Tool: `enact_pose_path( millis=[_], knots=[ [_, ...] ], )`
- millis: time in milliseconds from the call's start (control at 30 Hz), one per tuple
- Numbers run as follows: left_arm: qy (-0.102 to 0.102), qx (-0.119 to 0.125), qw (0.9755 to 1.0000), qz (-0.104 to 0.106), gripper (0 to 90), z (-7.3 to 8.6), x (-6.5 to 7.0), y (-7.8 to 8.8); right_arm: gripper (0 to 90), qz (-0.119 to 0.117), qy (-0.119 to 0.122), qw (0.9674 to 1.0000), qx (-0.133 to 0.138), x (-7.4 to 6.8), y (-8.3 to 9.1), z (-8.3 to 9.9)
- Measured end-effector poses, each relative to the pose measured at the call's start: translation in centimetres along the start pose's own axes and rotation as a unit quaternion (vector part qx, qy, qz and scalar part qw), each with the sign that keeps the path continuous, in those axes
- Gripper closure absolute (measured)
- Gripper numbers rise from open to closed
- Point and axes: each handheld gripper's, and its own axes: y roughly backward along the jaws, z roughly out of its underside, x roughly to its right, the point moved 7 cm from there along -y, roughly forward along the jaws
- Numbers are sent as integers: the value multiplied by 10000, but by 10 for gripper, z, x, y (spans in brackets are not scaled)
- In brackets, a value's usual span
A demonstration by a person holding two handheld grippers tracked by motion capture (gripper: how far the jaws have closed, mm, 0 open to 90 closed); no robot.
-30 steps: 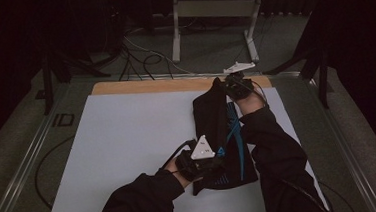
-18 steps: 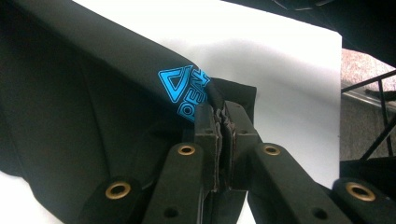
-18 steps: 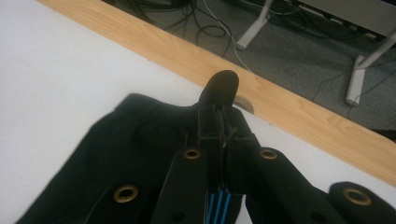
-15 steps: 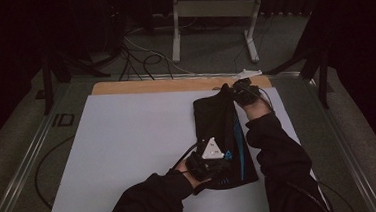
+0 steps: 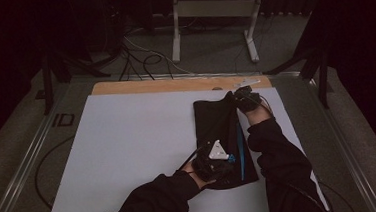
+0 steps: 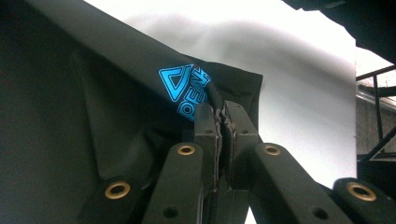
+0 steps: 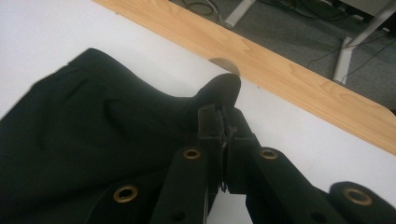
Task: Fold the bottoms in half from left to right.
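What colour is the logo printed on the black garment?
Bright blue logo on the black garment, seen best in the left gripper view.

The high view is looking dim and grainy, its edges sinking into near-black, while the flat white table sheet [image 5: 129,150] is catching soft overhead light. Both gripper views are showing brighter, the sheet glaring pale, soft shadows edging the folded black fabric garment [image 6: 70,116].

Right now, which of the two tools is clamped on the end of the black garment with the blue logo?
The left tool, at the near end of the black fabric garment, pinches beside the blue triangle logo. The right tool grips the plain far corner by the wooden table edge.
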Motion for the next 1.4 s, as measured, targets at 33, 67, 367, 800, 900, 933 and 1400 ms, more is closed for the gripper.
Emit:
enact_pose_path(
  millis=[33,67,367,800,900,933,1400],
  knots=[
    [4,-12,10000,18,853,0,0,-2,880,13,-20,10000,-5,1,-1,1],
    [-14,-29,10000,32,852,-1,1,-4,881,16,-40,10000,0,1,-1,1],
    [-5,-78,9999,118,836,-6,3,-16,876,128,-52,9999,-44,4,-5,6],
    [144,62,9989,433,300,-4,8,10,538,-95,-399,9991,-135,7,3,13],
    [149,127,9987,467,207,0,8,20,410,-253,-506,9983,-171,5,7,14],
    [117,116,9987,475,173,2,7,23,368,-293,-523,9980,-187,5,8,14],
    [-49,523,9982,296,23,10,-1,71,106,-937,-465,9944,-140,-14,40,15]
  ],
)
